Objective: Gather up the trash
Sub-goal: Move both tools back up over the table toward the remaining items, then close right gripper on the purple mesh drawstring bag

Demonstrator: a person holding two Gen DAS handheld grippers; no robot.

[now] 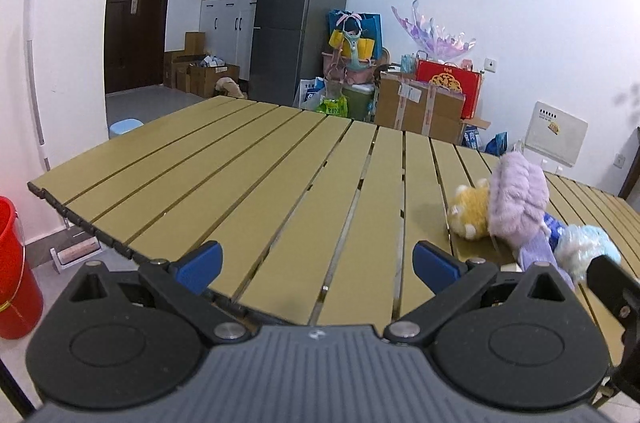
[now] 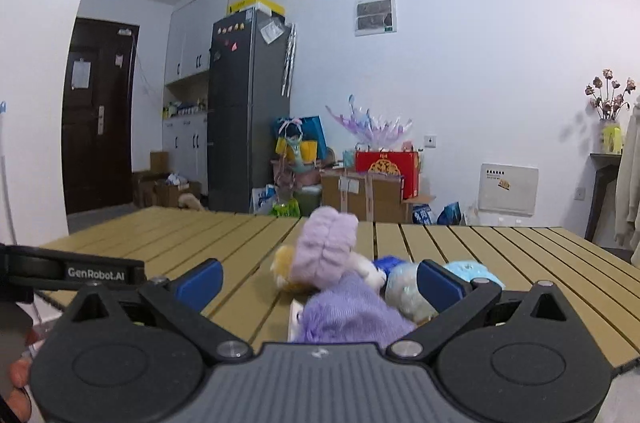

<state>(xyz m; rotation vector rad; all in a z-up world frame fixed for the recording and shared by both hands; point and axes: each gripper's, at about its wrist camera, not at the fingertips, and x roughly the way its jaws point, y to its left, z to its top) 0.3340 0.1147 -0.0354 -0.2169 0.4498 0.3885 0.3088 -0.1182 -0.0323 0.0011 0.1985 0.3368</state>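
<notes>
A cluster of plush toys (image 2: 332, 263) is lying on the slatted table (image 1: 240, 183), toward its right side. The right gripper (image 2: 320, 283) is hovering level over the near table edge, fingers spread, straddling the cluster without gripping it. The left gripper (image 1: 318, 265) is hovering alongside, level, spread wide and empty. A red bucket (image 1: 14, 271) is standing on the floor at left.

"GenRobot.AI" stands on the left claw (image 2: 72, 273).

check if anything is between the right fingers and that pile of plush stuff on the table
Nothing visible: the right gripper is open, and the plush pile lies directly between and ahead of its fingers on the slatted table.
</notes>
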